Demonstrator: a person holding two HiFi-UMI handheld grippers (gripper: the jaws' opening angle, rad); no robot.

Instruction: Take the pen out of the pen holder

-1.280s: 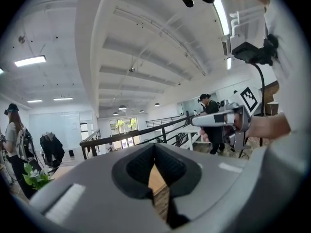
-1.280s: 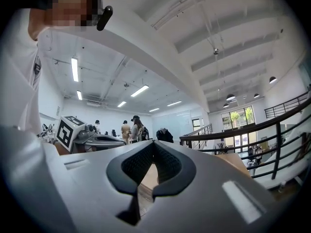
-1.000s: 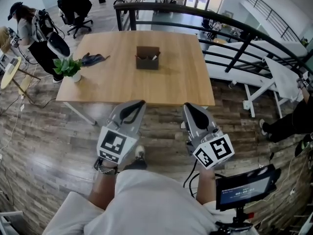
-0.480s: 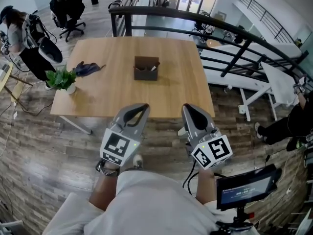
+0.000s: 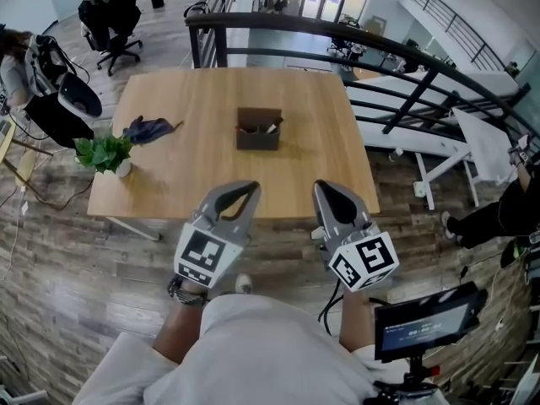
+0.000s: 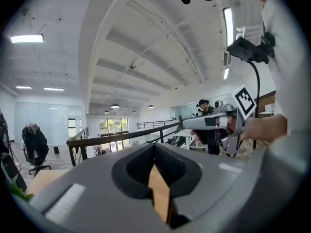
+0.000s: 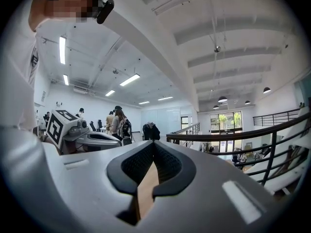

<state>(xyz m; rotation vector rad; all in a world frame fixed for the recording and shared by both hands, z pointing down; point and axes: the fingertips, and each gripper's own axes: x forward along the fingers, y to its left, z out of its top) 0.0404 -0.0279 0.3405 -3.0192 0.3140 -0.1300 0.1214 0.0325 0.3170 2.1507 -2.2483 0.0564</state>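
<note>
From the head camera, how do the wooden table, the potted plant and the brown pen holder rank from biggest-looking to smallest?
1. Wooden table, by far the largest.
2. Potted plant and pen holder: these look about the same size, so I won't rank them.

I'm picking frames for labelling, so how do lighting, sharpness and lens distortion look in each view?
Head view: even daylight and sharp on the brown box-shaped pen holder, though the black metal railing bows from the wide lens. Left gripper view: strong fisheye, dark corners, and the white ceiling light strip is blown out. Right gripper view: the same fisheye and dark corners.
</note>
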